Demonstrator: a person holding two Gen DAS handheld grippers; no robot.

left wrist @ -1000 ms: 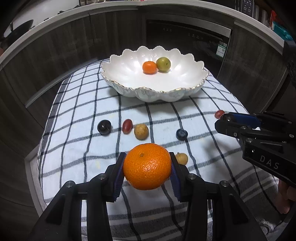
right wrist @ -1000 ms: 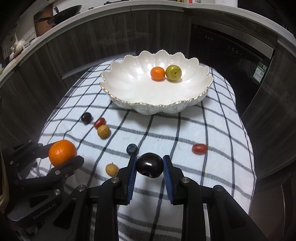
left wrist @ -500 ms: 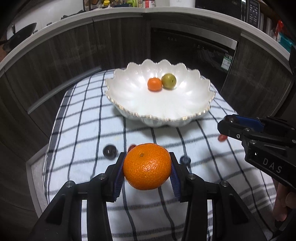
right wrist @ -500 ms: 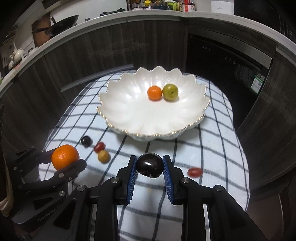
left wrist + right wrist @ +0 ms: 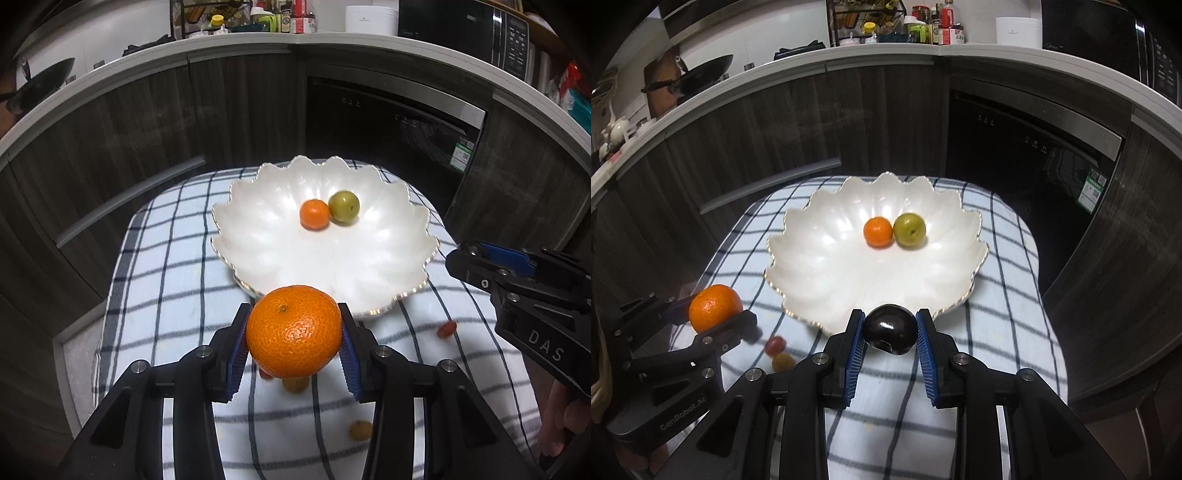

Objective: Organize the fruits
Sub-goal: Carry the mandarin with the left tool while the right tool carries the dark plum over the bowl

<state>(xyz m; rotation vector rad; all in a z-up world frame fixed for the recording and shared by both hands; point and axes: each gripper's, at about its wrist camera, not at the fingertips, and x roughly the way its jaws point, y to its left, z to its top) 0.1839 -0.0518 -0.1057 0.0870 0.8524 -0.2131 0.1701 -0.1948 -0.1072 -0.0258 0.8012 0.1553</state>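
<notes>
Both grippers carry fruit toward the scalloped white bowl (image 5: 975,225), which sits on the checked tablecloth (image 5: 1004,280).

**Left gripper** (image 5: 293,336): jaws closed on a mandarin orange (image 5: 293,330), held clear of the cloth. The blue pads (image 5: 238,347) bear on opposite sides of the fruit, stem end facing up and forward. In the left wrist view the bowl's near rim appears directly beyond and below the mandarin; the right wrist view places this gripper off the bowl's left flank.

**Right gripper** (image 5: 890,328): jaws closed on a dark plum (image 5: 890,328), glossy, nearly black. In the right wrist view the near rim lies immediately ahead of the plum, on the jaw centreline.

**Bowl contents:** a small orange citrus (image 5: 878,231) and a green fruit (image 5: 909,229), touching, toward the far side. The near half of the basin is bare.

**Remaining on the cloth:** a red grape-like fruit (image 5: 775,344) and a small yellow-brown fruit (image 5: 782,362) at left, and a blurred red fruit (image 5: 446,328) at right.

**Governing relation:** the bowl lies forward of both jaw pairs. The right gripper appears nearer the rim and better centred, so it is judged first to release. Both fruits are round and likely to roll toward the basin's centre.
</notes>
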